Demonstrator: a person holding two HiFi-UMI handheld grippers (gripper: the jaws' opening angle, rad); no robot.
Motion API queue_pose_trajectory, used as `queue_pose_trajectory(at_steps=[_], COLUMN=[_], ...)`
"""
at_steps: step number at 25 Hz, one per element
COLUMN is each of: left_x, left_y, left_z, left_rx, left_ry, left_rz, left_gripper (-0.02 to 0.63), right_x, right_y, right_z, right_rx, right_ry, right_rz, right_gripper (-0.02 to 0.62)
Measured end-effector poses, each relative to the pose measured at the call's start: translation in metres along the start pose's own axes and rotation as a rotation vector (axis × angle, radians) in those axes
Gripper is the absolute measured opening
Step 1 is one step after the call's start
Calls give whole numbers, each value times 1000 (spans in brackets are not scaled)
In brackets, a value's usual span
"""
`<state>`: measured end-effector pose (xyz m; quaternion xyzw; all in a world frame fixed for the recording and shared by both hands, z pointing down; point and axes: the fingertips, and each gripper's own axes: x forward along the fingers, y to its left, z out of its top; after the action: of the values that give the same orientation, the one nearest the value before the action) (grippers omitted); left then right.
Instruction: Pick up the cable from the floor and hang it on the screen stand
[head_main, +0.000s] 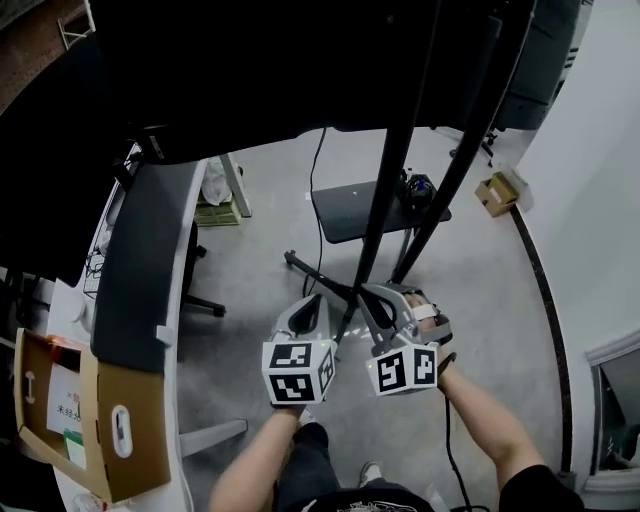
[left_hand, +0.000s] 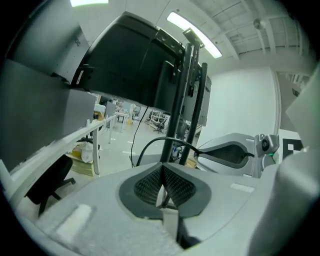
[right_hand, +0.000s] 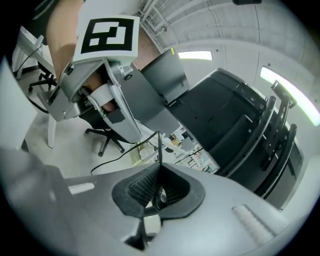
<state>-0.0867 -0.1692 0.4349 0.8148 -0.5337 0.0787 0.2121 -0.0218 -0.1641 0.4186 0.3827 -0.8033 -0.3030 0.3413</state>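
Observation:
The screen stand's two black poles (head_main: 385, 200) rise in front of me and carry a big dark screen (head_main: 250, 70). My right gripper (head_main: 368, 297) is close against the poles and shut on the thin black cable (right_hand: 158, 142), which sticks out past its tips (right_hand: 159, 167). In the left gripper view the cable (left_hand: 160, 141) arcs from the right gripper's tip (left_hand: 197, 151) over to the left and down. A length of it also trails past my right forearm (head_main: 447, 440). My left gripper (head_main: 318, 300) is just left of the poles, its pads (left_hand: 172, 185) pressed together and holding nothing that I can see.
The stand's dark base plate (head_main: 365, 210) lies on the grey floor below the grippers. A curved desk with a grey partition (head_main: 145, 260) runs along the left, with a cardboard box (head_main: 90, 420) on it. A small box (head_main: 495, 192) sits by the white wall at right.

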Motion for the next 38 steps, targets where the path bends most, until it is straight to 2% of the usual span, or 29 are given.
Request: queue_pose_trajectory(at_steps=[7,22,31,38], left_x=[-6,-16,-22,-21], left_y=[-19,-43,-64,-75], left_z=[98,273,365,408], left_rx=[91,233,299,352], left_ry=[-130,-299,-378,-418], left_rz=[-58,-225,-307,-337], left_gripper=[-3,-3,-3,-2], right_x=[-3,-1,-13,-18], right_y=[-89,-268,-380,-442], right_z=[44,158,216,247], right_rx=[-46,-140,-199,-247], right_ry=[-51,-82,-66,-48], right_rz=[-110,-347,-468,-488], right_gripper=[12,14,14,14])
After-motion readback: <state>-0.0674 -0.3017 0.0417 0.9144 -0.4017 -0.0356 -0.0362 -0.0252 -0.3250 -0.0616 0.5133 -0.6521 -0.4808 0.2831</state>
